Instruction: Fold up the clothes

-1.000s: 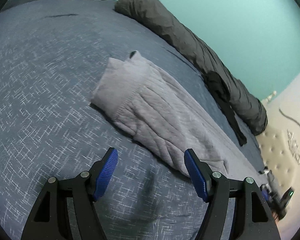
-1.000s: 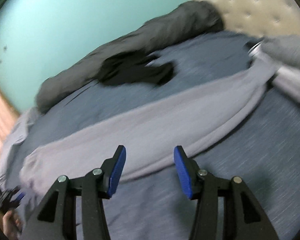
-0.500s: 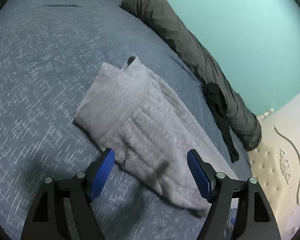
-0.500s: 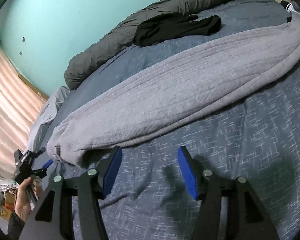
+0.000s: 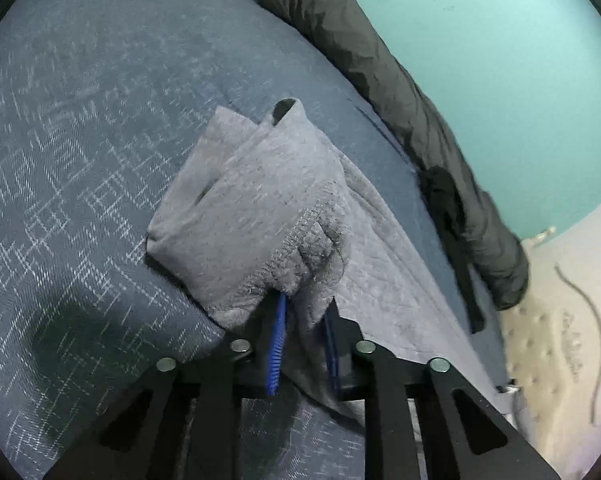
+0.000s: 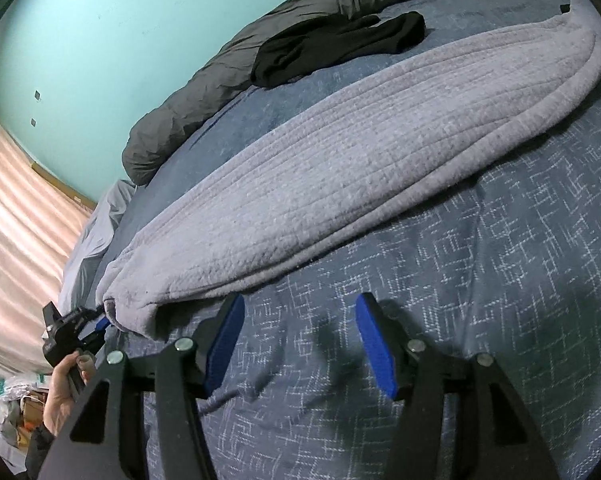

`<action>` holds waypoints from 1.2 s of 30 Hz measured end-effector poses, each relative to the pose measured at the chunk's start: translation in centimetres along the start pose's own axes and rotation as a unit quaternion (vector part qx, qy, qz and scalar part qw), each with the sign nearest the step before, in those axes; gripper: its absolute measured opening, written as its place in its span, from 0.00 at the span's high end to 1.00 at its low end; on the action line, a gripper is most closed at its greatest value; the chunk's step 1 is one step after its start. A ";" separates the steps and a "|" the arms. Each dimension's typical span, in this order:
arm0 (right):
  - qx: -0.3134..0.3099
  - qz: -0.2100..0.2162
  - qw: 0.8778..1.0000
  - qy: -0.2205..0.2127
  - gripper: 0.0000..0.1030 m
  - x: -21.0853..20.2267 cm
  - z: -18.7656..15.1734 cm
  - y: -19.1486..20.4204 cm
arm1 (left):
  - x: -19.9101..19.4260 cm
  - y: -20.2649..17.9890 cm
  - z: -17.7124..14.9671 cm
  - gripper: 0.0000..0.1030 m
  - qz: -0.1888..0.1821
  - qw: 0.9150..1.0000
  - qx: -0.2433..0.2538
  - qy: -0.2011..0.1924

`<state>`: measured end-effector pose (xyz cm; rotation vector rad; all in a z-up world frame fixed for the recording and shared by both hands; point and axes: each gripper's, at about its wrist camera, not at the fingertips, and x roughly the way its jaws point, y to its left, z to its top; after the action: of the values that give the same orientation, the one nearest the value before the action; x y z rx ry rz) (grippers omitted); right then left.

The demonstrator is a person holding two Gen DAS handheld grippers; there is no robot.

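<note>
Lying lengthwise across the blue patterned bedspread (image 6: pixel 500 280), a long grey quilted fleece garment (image 6: pixel 340 152) looks soft, floppy and fairly light, likely to sag and stretch unless taken at a thick hemmed edge or corner at each end. The left gripper (image 5: pixel 302 336) has just been closing and now pinches a bunched fold at the garment's ribbed near end between its blue pads (image 5: pixel 276 344), with the cloth mounding up beyond them. The right gripper (image 6: pixel 296 344) hovers with jaws well apart and empty over bare bedspread, the garment's near edge just beyond its left fingertip.
</note>
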<state>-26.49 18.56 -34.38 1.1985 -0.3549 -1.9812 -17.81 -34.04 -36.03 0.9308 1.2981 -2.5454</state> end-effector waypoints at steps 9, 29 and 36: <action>0.002 0.012 1.000 0.001 0.43 0.1 -0.2 0.5 | -5.2 0.0 -1.2 0.96 -0.008 0.999 0.031 -0.023; 0.013 0.020 1.000 0.021 0.43 1.2 -0.3 0.6 | -3.1 3.1 1.6 0.35 0.011 0.996 -0.073 -0.043; 0.016 0.019 0.999 0.023 0.43 1.4 -0.4 0.3 | -1.7 3.5 1.6 0.63 0.024 0.997 -0.058 -0.041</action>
<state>-26.33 17.39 -35.25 1.2468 -0.3854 -1.9188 -15.83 -37.66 -36.74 0.8168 1.3649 -2.4167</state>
